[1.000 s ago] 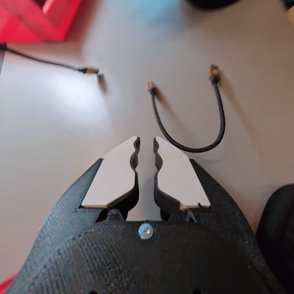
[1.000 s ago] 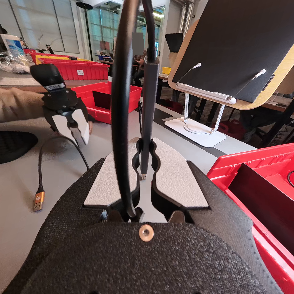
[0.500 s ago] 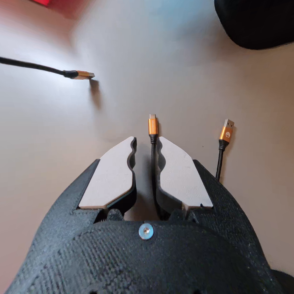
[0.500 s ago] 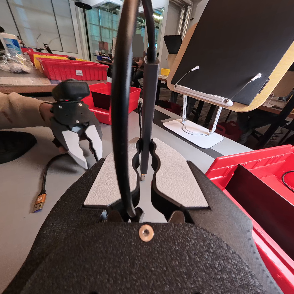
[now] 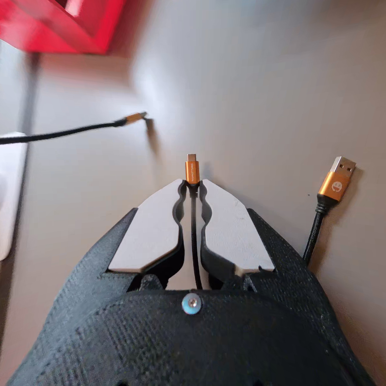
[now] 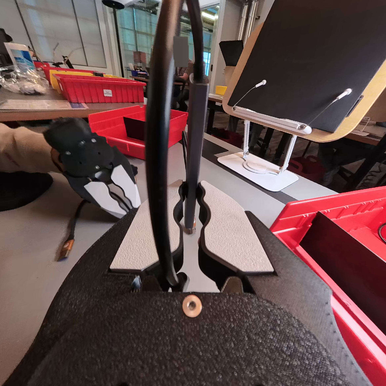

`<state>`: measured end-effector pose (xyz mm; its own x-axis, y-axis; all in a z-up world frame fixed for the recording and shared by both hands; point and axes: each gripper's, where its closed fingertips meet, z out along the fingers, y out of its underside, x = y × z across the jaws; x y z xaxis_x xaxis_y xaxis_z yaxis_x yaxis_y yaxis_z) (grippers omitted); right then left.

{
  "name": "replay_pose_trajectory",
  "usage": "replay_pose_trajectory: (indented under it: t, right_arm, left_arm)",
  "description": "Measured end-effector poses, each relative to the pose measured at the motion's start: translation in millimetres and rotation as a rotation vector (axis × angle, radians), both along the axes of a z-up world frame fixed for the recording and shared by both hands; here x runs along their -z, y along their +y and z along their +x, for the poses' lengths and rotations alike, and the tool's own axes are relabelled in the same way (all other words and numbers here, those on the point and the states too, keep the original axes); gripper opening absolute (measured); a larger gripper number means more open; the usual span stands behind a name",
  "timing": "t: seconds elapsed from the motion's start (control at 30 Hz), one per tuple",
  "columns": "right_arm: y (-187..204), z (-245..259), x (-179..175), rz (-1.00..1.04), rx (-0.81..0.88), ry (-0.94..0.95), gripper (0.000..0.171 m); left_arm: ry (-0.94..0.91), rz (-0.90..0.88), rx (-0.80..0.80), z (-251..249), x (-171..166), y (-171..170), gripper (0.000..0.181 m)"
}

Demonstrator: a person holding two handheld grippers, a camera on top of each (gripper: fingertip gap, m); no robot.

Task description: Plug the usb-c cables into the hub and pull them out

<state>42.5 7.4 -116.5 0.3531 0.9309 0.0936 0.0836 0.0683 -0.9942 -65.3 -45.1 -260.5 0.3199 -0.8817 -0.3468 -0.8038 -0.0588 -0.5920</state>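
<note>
Fingertips of the left gripper (image 5: 192,181) pinch the rear of an orange USB-C plug (image 5: 192,170) in the left wrist view, its black braided cable (image 5: 194,240) running back between the pads while the plug tip juts forward above the grey table (image 5: 271,83); the same cable's USB-A end (image 5: 336,181) lies just to the right, a second orange-tipped cable (image 5: 133,117) sits blurred farther off near a red bin (image 5: 52,27). From the right wrist view, the right gripper (image 6: 191,184) is clamped on the slim dark hub (image 6: 195,150), held upright with its own thick lead (image 6: 160,135) arching overhead, and the left gripper (image 6: 117,198) approaches low from the left. The step in hand appears to be bringing the first plug to the hub; the next move likely calls for lining the plug squarely with a port, which cannot be made out here, and pushing straight in.
</note>
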Motion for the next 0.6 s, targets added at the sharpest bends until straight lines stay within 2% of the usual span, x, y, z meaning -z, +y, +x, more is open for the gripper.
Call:
replay_pose_trajectory:
  t: [0.1, 0.27, 0.4, 0.5, 0.6]
  right_arm:
    - [-3.3, -3.5, 2.3, -0.025, -0.028, -0.007, 0.010]
    - [-12.4, -11.6, 10.7, -0.112, -0.112, -0.029, 0.010]
    - [-30.1, -21.0, 24.6, -0.180, -0.254, -0.093, 0.010]
    - [-50.4, -30.2, 39.5, -0.149, -0.373, -0.186, 0.010]
    - [-69.2, -42.7, 54.7, -0.099, -0.440, -0.267, 0.010]
  left_arm:
    - [-0.037, 0.252, -0.039, -13.5, -31.5, 9.2, 0.012]
    - [0.002, 0.708, -0.070, -42.8, -112.7, 7.2, 0.012]
    - [0.059, 0.928, -0.073, -59.1, -166.1, -4.4, 0.012]
    - [0.212, 1.018, -0.017, -53.6, -168.6, -7.8, 0.012]
    - [0.312, 1.028, 0.085, -25.5, -145.7, -11.5, 0.012]
